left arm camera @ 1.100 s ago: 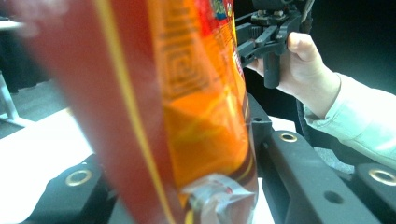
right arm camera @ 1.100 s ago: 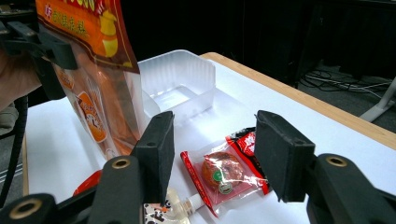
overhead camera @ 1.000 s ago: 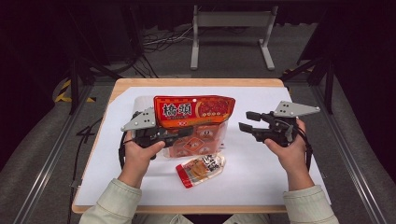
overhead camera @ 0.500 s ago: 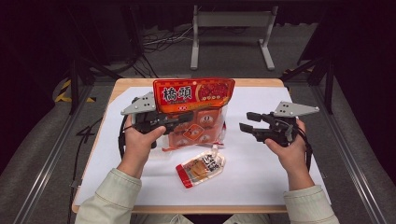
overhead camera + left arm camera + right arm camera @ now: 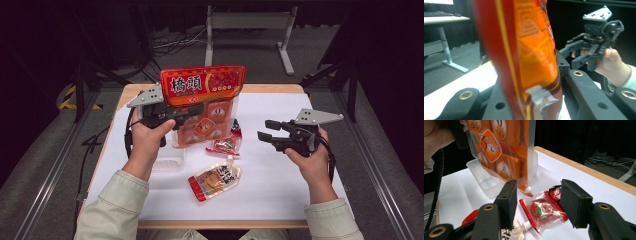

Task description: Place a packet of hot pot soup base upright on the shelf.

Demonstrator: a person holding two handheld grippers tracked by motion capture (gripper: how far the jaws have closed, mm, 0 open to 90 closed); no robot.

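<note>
Your left gripper (image 5: 192, 111) pinches the large red-and-orange printed plastic bag (image 5: 205, 102), hanging upright above the white table (image 5: 280, 170), your left hand (image 5: 147, 137) raised. Your right gripper (image 5: 264, 131) hovers beside it, jaws apart and empty, forearm level.

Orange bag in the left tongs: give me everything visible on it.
The bag is a glossy plastic pouch: a red top band with large white characters, an orange body with round clock-like badges, clear edges. It hangs upright above the white sheet, clamped on both faces by the left tongs. Its lower end dangles above a clear tray; contact cannot be told.
</note>
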